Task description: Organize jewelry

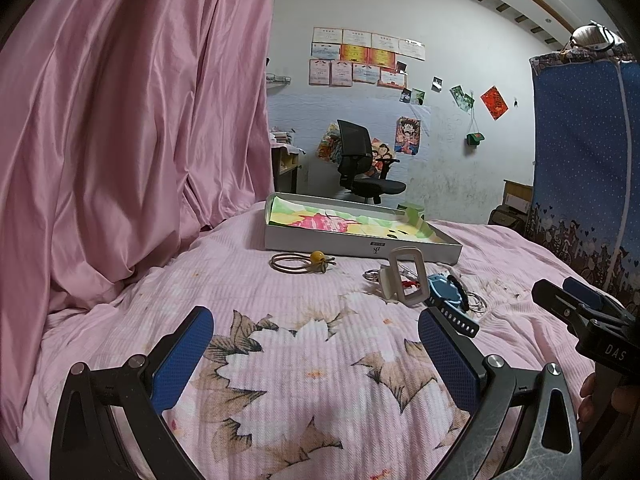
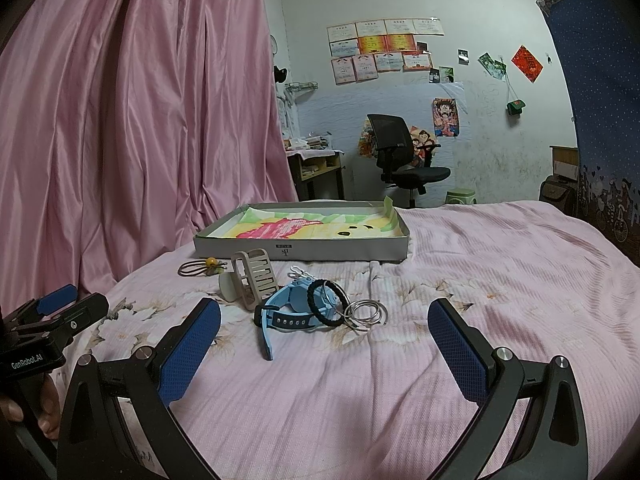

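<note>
Both sets of jaws spread wide and empty, poised low over the bed (image 2: 460, 264), with watch (image 2: 288, 312), bangles (image 2: 366, 312) and hair tie (image 2: 200, 267) heaped just ahead, short of the tray (image 2: 304, 249), presumably awaiting sorting.

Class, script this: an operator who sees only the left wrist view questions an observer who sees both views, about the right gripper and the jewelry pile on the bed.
Operator: I see the right gripper only from the side. Is it open?
Observer: Yes. Its jaws stand wide apart, with nothing between them.
Operator: The beige hair clip hides most of the blue watch from me. What is touching the watch?
Observer: A black braided bracelet leans upright against its right side.
</note>
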The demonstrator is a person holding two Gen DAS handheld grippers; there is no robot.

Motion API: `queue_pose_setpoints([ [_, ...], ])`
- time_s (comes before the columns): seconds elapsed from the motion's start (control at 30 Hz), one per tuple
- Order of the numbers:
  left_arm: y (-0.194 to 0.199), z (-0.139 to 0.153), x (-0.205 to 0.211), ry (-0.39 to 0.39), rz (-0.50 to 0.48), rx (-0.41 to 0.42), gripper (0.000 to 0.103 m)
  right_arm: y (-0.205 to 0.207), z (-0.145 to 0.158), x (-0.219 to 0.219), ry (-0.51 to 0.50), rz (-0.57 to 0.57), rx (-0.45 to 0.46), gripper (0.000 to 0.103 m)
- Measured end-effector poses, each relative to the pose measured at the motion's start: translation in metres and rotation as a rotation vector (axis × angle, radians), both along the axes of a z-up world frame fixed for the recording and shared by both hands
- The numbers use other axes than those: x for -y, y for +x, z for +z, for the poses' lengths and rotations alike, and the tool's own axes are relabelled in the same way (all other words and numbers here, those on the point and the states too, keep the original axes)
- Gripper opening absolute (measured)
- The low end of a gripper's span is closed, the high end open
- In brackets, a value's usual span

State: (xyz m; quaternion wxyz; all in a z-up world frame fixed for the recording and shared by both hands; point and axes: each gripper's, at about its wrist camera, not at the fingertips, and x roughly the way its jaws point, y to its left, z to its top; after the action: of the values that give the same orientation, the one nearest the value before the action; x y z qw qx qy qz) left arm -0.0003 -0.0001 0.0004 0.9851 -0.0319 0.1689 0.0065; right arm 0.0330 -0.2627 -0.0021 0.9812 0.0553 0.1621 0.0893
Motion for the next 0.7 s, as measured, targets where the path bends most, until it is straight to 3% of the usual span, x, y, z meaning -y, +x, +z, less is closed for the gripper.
queue_pose_setpoints([
  [0.7, 0.0029, 0.0038, 0.0096, -0.024, -0.004, -0.010, 0.103, 0.0002, 0.0000, 0.0009, 0.001, 0.006, -0.004, 0.102],
])
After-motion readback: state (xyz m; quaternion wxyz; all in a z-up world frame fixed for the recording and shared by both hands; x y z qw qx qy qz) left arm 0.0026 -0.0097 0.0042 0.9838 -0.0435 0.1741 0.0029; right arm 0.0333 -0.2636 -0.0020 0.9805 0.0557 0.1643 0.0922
